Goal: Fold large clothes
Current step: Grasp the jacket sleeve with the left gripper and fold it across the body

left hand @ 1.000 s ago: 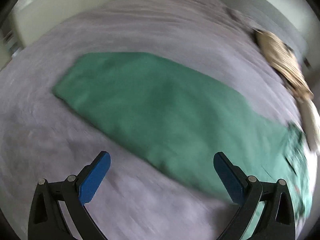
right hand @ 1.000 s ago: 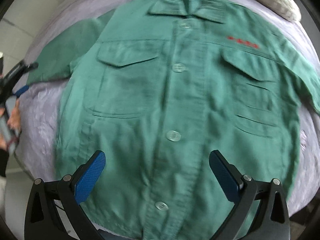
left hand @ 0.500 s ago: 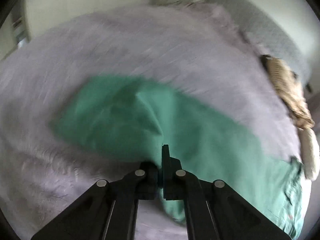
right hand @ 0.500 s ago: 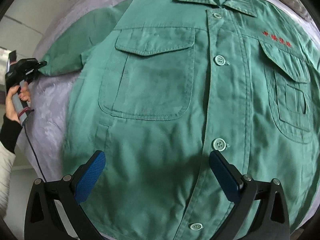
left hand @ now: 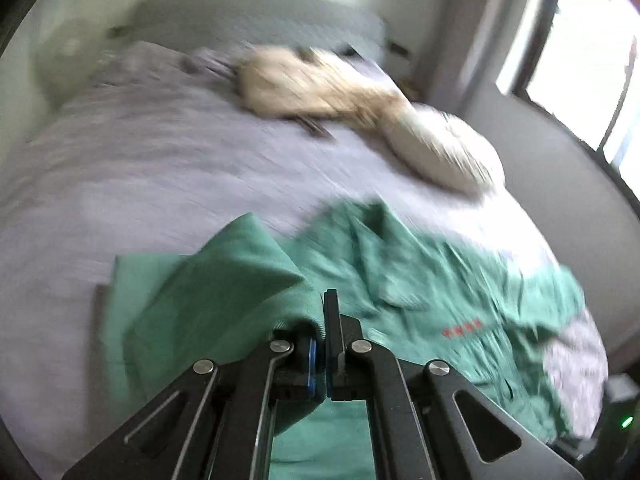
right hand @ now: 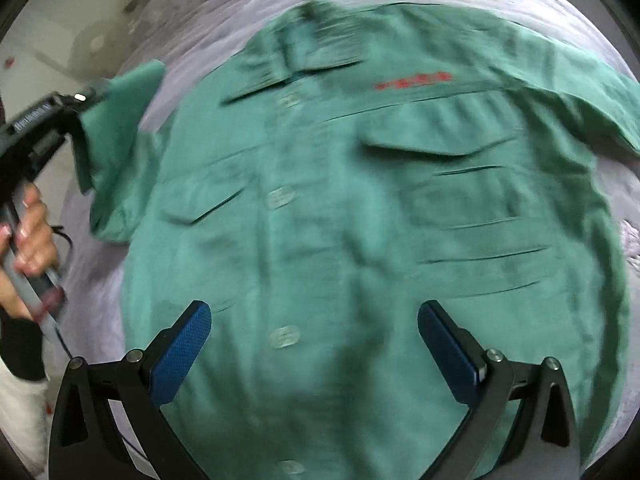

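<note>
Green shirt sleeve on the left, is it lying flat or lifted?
Lifted: the left gripper is shut on the sleeve, raising it off the bed.

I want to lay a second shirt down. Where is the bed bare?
Bare sheet runs from the headboard down to the green shirt, left of the beige bundle. The near right is crowded: the shirt covers it, its sleeve lifted in the left gripper.

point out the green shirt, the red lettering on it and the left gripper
green shirt [right hand: 340,240]: right wrist view, on the front placket between two buttons
red lettering [right hand: 414,80]: right wrist view, middle of the chest embroidery
left gripper [left hand: 322,316]: left wrist view, between fingertips shut on the sleeve
</note>
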`<action>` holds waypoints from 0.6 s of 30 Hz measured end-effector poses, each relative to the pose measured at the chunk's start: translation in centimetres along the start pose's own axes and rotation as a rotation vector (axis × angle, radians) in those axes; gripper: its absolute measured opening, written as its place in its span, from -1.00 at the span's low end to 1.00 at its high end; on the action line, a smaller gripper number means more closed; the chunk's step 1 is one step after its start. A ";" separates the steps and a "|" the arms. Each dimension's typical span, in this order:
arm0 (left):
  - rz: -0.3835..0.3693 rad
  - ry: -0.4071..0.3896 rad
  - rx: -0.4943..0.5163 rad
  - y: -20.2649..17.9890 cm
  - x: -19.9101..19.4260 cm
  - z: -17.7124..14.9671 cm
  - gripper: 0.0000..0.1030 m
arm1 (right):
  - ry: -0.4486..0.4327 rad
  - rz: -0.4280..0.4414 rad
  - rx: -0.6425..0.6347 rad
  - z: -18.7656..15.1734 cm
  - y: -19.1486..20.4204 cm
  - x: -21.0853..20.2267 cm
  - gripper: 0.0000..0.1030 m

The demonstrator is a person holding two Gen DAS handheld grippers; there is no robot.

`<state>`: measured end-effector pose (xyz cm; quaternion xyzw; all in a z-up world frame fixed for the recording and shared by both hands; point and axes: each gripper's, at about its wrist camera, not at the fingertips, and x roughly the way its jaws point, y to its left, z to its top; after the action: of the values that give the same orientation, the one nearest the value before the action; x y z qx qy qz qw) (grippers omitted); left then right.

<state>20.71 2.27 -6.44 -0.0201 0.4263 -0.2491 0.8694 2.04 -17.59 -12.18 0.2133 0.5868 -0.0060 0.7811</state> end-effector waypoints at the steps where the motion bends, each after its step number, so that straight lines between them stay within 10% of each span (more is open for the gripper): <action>1: -0.004 0.045 0.018 -1.6 2.1 -0.7 -0.93 | -0.005 -0.008 0.019 0.4 -1.2 -0.2 1.00; 10: 0.133 0.256 0.125 -5.2 7.6 -6.3 -0.84 | -0.013 -0.091 0.083 2.2 -7.5 -0.7 1.00; 13: 0.134 0.209 0.116 -4.1 4.6 -6.6 0.77 | -0.046 -0.102 0.044 3.8 -6.7 -0.9 1.00; 18: 0.264 0.112 0.122 -0.9 -1.6 -7.5 0.82 | -0.097 -0.066 -0.087 7.2 -2.1 -0.9 1.00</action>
<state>13.86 3.54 -9.81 0.1030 0.4570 -0.1591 0.8690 7.79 -22.18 -10.51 0.1592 0.5546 -0.0168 0.8165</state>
